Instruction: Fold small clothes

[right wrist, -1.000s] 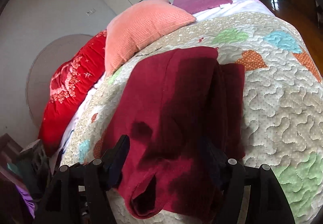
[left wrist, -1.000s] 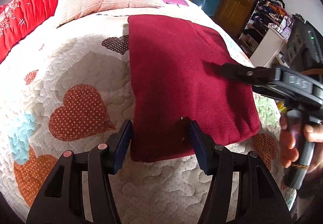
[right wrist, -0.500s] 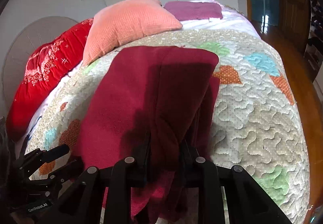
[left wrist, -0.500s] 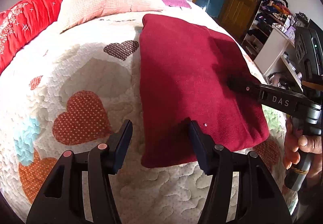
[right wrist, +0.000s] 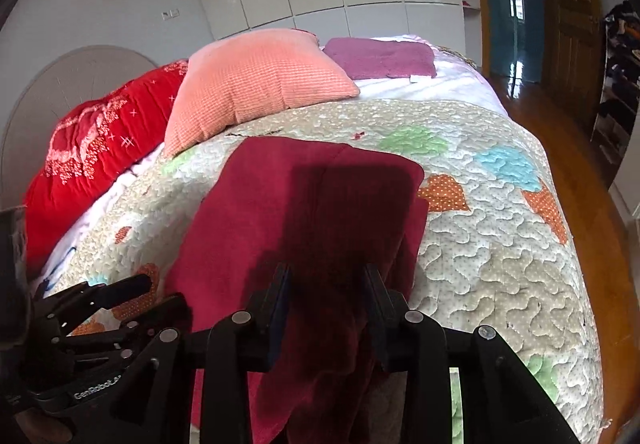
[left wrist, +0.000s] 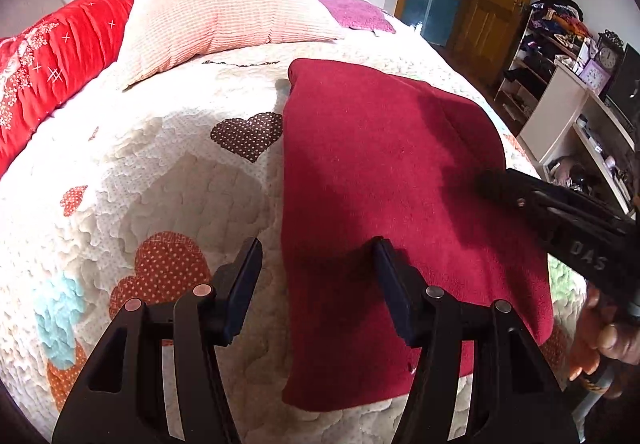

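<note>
A dark red garment (left wrist: 384,180) lies folded flat on the heart-patterned quilt (left wrist: 160,172). My left gripper (left wrist: 316,268) is open just over the garment's near left part, and its left edge runs between the fingers. My right gripper (right wrist: 326,296) is at the garment's right side with a raised fold of the cloth (right wrist: 328,324) filling the gap between its pads while the jaws are opening. In the left wrist view the right gripper (left wrist: 496,184) reaches in from the right, held by a hand (left wrist: 600,340). In the right wrist view the left gripper (right wrist: 160,292) is at the lower left.
A peach pillow (left wrist: 224,8), a red cushion (left wrist: 52,72) and a purple cloth (right wrist: 380,58) lie at the head of the bed. The bed's right edge drops to a wooden floor (right wrist: 576,148). Shelves (left wrist: 560,56) and a white desk stand to the right.
The right gripper went from open over the garment's right side to pinched on a fold, then widened a little. The left gripper moved forward over the garment's near edge.
</note>
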### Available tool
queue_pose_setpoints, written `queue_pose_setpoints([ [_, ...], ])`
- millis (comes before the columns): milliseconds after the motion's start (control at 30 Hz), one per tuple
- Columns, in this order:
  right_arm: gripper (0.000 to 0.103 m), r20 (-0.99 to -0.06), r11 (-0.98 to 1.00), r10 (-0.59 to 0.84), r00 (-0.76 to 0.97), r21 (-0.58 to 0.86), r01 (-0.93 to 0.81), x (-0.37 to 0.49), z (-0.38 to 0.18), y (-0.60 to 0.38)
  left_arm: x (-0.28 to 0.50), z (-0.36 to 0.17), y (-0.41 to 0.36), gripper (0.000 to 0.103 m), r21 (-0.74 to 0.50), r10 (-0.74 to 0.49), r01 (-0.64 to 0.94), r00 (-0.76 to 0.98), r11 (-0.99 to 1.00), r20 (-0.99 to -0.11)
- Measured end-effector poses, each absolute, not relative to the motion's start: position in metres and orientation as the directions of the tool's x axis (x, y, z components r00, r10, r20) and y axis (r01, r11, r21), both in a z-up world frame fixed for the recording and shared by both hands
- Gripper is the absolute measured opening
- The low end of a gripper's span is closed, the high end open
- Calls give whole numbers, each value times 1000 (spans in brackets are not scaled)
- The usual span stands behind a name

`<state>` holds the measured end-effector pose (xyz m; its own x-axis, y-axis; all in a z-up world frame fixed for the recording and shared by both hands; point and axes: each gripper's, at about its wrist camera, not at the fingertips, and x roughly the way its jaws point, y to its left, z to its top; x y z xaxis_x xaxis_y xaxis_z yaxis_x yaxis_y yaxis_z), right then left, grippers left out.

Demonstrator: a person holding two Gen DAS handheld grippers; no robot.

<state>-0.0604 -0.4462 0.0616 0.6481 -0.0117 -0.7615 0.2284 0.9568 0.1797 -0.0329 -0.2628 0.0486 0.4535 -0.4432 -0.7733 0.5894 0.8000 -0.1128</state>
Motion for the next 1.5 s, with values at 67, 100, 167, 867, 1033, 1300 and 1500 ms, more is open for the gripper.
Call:
queue_pose_setpoints([
  [67,34,-776,951,-13,631,186,248,-48,48,-452,-29,46,-267,70,-115,-439,582,455,805,-775],
  [100,35,-770,952,-18,638,182,246,-45,47,-453,-28,45,-268,72,-113,-437,578,459,808,-773],
  [167,34,-774,958,-25,632,162,236,-41,48,-452,-25,42,-269,78,-122,-439,572,457,811,-774],
  [867,51,-730,936,5,683,244,254,-147,69,-428,-61,57,-239,78,-107,-405,531,485,840,-775],
  [1033,52,-711,934,-15,703,241,263,-168,77,-416,-76,62,-233,78,-97,-406,532,502,841,-764],
  [1300,53,-716,929,-34,697,235,287,-174,82,-410,-91,67,-227,78,-87,-404,532,517,842,-754],
  [1500,62,-713,921,-29,701,253,296,-174,84,-409,-91,71,-222,78,-96,-405,520,524,849,-749],
])
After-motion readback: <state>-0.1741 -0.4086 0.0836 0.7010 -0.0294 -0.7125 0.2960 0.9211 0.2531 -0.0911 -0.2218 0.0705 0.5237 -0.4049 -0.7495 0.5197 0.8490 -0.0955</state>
